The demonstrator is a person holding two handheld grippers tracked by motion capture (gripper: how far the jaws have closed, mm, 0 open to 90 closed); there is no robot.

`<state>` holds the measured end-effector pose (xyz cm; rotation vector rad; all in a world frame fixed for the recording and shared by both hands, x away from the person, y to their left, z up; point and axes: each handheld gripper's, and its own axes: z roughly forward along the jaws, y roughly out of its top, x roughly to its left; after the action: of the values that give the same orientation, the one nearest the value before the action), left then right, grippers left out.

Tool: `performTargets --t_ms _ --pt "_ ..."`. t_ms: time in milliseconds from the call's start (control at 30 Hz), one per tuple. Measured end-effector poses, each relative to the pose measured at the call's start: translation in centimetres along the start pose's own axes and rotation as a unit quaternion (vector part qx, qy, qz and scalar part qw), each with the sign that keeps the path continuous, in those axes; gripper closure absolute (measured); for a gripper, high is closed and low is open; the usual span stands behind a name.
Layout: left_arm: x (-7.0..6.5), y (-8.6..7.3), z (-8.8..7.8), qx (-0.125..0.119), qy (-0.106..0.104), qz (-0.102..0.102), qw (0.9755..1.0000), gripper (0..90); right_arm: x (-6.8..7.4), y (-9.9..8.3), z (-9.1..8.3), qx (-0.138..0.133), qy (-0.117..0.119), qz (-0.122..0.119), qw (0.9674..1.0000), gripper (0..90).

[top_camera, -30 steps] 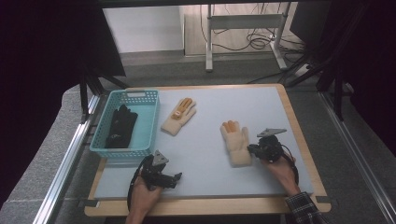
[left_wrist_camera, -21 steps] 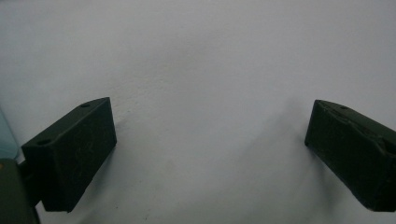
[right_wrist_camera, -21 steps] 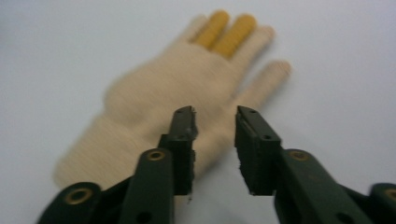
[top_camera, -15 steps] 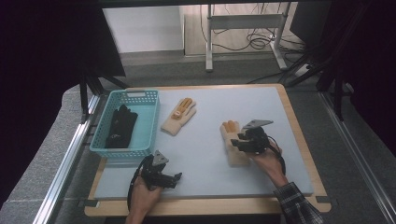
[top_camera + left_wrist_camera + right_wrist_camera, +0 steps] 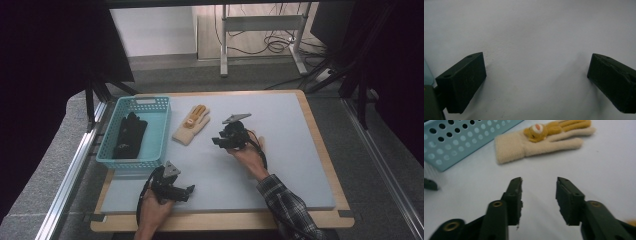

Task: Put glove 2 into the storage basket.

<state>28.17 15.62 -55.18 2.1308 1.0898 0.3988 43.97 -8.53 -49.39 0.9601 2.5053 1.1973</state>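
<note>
A cream glove with an orange bear (image 5: 192,124) lies flat on the grey mat (image 5: 290,170), just right of the blue basket (image 5: 159,131). My right gripper (image 5: 218,141) hovers to the right of that glove, pointing left at it. In the right gripper view the glove (image 5: 541,142) lies ahead of the open jaws (image 5: 539,187), which have just been closing a little with nothing between them. A second cream glove (image 5: 261,142) peeks out behind the right hand. My left gripper (image 5: 188,192) rests near the mat's front edge, its jaws (image 5: 536,65) wide open over bare mat.
The blue basket (image 5: 461,140) holds a black glove (image 5: 129,136) and stands at the mat's left side. A wooden table rim (image 5: 220,220) frames the mat. Metal rails run along both sides of the table.
The right gripper has travelled left, from over the second glove to the middle of the mat near the bear glove, and its jaws now stand apart. The left gripper stayed put.
</note>
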Motion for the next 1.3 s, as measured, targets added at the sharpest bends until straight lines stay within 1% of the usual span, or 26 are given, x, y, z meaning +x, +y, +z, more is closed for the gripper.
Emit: performTargets --t_ms 100,167,300,400,467,533,633,733,767,833,900,933,967,1000,1067,1133,1200,1300 --pt "0.0 0.0 0.0 -0.001 -0.001 -0.001 1.0 2.3 0.4 0.8 1.7 0.005 0.001 -0.008 1.0 64.6" --pt "0.0 0.0 0.0 0.0 0.0 -0.001 1.0 2.3 0.7 1.2 2.8 0.004 0.0 -0.011 0.9999 67.8" --pt "0.0 0.0 0.0 -0.001 0.0 -0.002 1.0 2.3 0.7 2.3 4.5 0.001 -0.003 -0.012 0.9999 70.1" --pt "0.0 0.0 0.0 -0.001 0.0 -0.002 1.0 2.3 0.5 2.9 5.6 -0.006 -0.005 -0.002 1.0 68.9" --pt "0.0 0.0 0.0 -0.001 0.0 -0.002 1.0 2.3 0.5 3.1 6.4 -0.009 -0.01 0.002 0.9999 65.1" --pt "0.0 0.0 0.0 -0.001 0.0 -0.001 1.0 2.3 0.6 3.4 7.2 -0.009 -0.018 0.001 0.9998 59.4" --pt "0.0 0.0 0.0 -0.001 0.0 -0.003 1.0 2.3 0.7 3.8 8.4 -0.009 -0.026 0.005 0.9996 55.2" --pt "-0.1 0.0 0.0 -0.002 0.0 -0.003 1.0 2.3 0.8 4.0 9.6 -0.001 -0.038 0.0 0.9993 54.3" --pt "-0.1 0.0 0.0 -0.002 0.0 -0.003 1.0 2.4 0.9 4.0 10.4 0.009 -0.048 -0.007 0.9988 54.7" --pt "-0.1 0.0 0.0 -0.002 0.0 -0.003 1.0 2.3 1.0 3.9 11.0 0.014 -0.054 -0.015 0.9983 57.2" --pt "-0.1 0.0 0.0 -0.002 0.0 -0.003 1.0 2.3 1.1 3.8 11.2 0.01 -0.058 -0.019 0.9981 64.2" --pt "-0.1 0.0 0.0 -0.002 0.0 -0.003 1.0 2.4 1.2 3.7 11.3 0.008 -0.061 -0.023 0.9978 70.0" --pt "-0.1 0.0 0.0 -0.002 0.0 -0.003 1.0 2.3 1.3 3.7 11.3 0.009 -0.059 -0.022 0.998 78.2" --pt "-0.1 0.0 0.0 -0.002 0.0 -0.003 1.0 2.4 1.4 3.8 11.3 0.012 -0.057 -0.022 0.998 82.0" --pt "-0.1 0.0 0.0 -0.002 0.0 -0.003 1.0 2.3 1.5 3.9 11.1 0.019 -0.058 -0.022 0.9979 84.9" --pt "-0.1 0.0 0.0 -0.002 0.0 -0.003 1.0 2.4 1.4 4.0 10.9 0.027 -0.054 -0.022 0.9979 85.6" --pt "-0.1 0.0 0.0 -0.002 0.0 -0.003 1.0 2.4 1.4 4.0 10.5 0.026 -0.049 -0.025 0.9981 85.9" --pt "-0.1 0.0 0.0 -0.002 0.0 -0.003 1.0 2.3 1.3 4.3 9.3 0.017 -0.043 -0.024 0.9986 86.1"
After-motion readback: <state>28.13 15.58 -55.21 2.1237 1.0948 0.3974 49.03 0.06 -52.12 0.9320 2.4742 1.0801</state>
